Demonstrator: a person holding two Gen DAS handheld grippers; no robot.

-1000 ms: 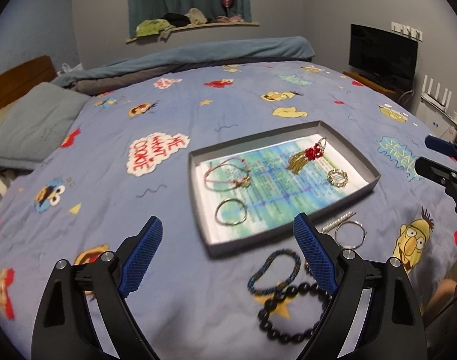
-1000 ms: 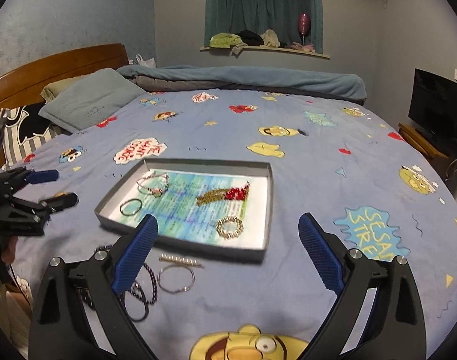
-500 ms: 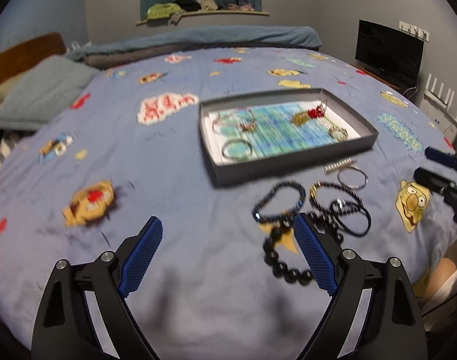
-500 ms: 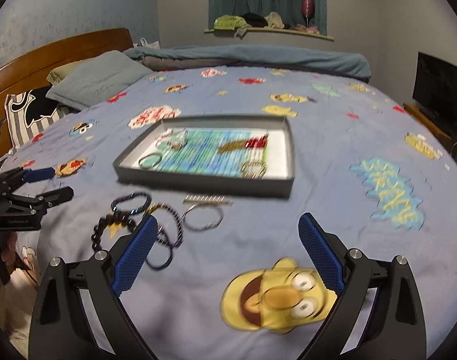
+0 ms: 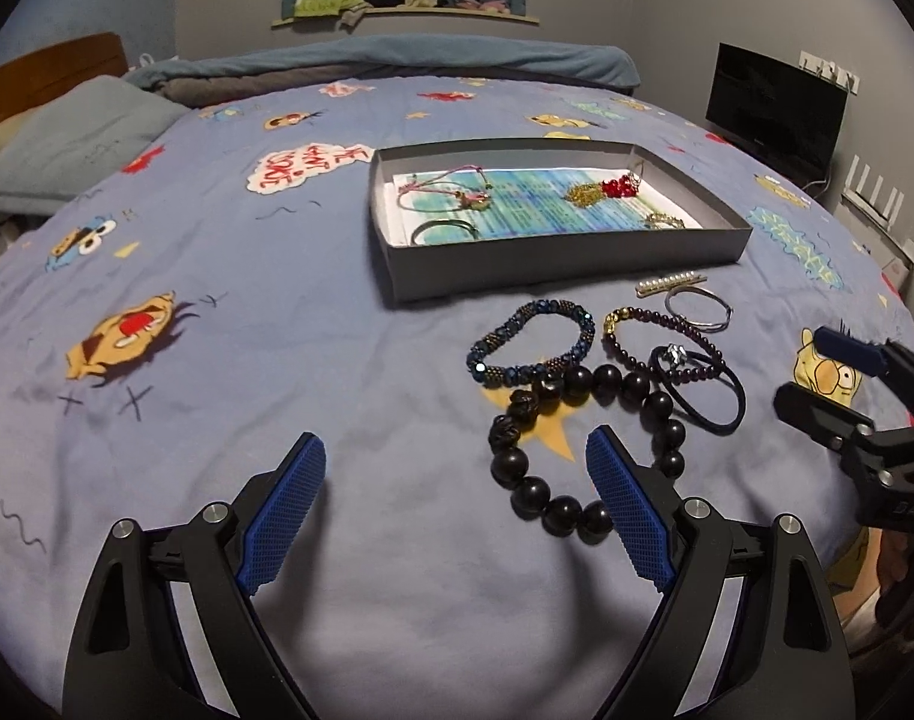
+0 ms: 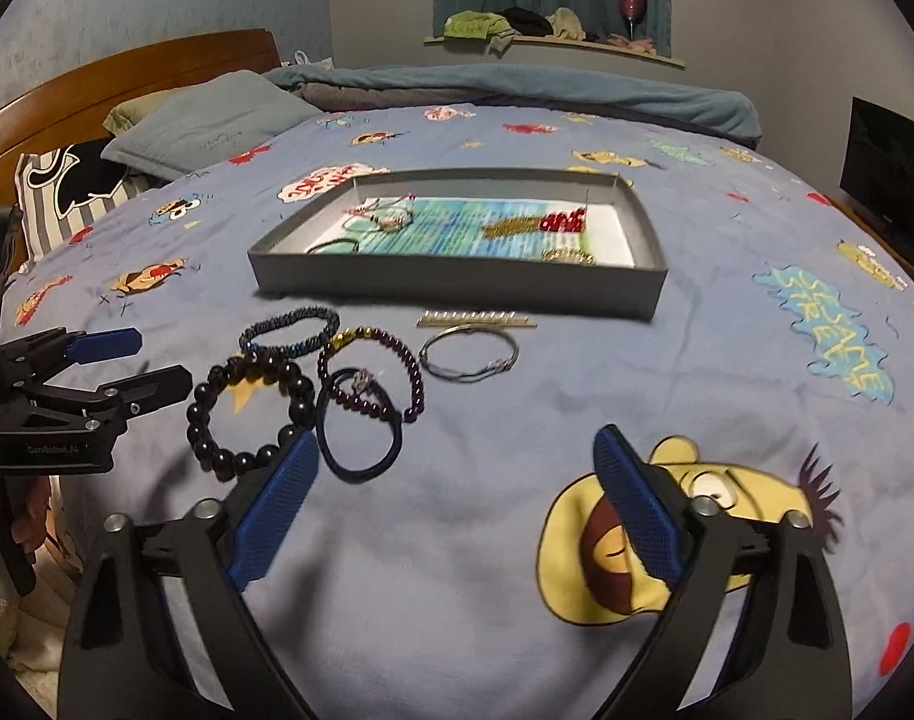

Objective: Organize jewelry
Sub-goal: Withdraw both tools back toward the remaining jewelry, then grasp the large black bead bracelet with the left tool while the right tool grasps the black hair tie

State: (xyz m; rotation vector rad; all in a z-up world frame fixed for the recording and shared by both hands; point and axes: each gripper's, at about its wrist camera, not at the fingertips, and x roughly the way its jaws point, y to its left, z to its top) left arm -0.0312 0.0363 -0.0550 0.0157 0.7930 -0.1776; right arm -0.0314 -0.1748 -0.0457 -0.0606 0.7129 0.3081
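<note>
1. Sitting on the blue cartoon-print bedspread [image 5: 277, 312], a shallow grey tray [image 5: 517, 267] holds a printed paper liner and four pieces of jewelry.
2. Inside the tray lie a pink cord bracelet [image 5: 451, 192], a thin dark bangle [image 5: 445, 231], a gold-and-red tassel piece [image 5: 601, 189] and a small gold ring-shaped piece [image 5: 664, 220].
3. Outside the tray, just in front of its near wall, rest a pearl bar clip [image 5: 670, 284], a silver bangle [image 5: 697, 308], a blue beaded bracelet [image 5: 532, 343], a purple beaded bracelet [image 5: 655, 342], a dark hair tie [image 5: 706, 399] and a large black bead bracelet [image 5: 577, 450].
4. Left gripper [image 5: 457, 501] hovers wide apart, empty, its right finger overlapping the black bead bracelet in view.
5. Right gripper [image 6: 451, 504] is closing yet wide, nothing between its jaws.
</note>
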